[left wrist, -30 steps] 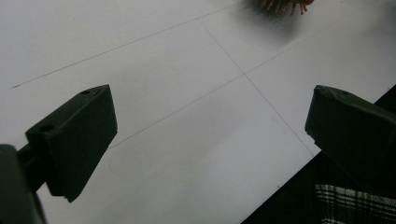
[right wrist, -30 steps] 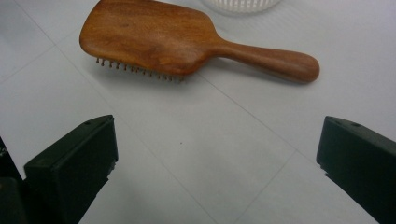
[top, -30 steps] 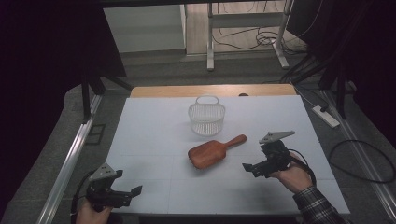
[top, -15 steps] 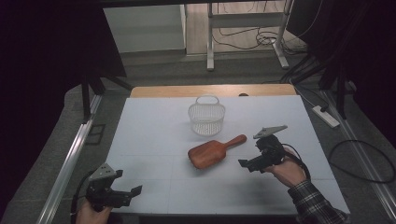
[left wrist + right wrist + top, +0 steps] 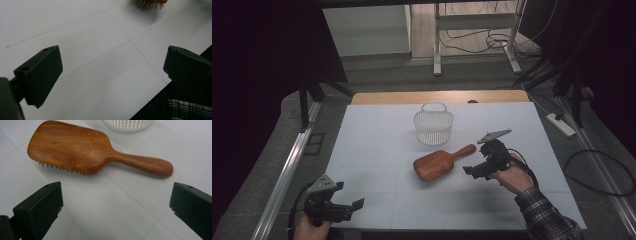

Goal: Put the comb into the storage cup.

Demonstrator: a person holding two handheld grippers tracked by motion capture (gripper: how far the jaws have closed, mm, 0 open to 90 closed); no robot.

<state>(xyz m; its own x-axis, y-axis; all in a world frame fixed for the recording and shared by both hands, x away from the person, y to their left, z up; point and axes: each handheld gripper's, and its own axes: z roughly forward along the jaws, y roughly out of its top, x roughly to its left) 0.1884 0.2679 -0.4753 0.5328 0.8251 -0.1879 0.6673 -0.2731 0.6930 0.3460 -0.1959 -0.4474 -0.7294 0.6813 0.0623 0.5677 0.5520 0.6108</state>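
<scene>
A: The wooden hairbrush (image 5: 443, 164) lies bristles-down on the bench (image 5: 377, 150), just in front of the white basket (image 5: 433, 124). The right gripper (image 5: 474, 170) is near its handle, jaws wide, holding nothing.

B: The risk, I think, is that rounded handle: a skewed pinch could roll it or push the brush into the basket.

A: The left gripper (image 5: 347, 207) is wide too, well apart at the near edge.

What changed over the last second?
The right gripper moved left across the table, closer to the wooden hairbrush, fingers open and not touching it. Nothing was grasped or released. The left gripper stayed open at the near left edge; the brush and the white basket did not move.
</scene>
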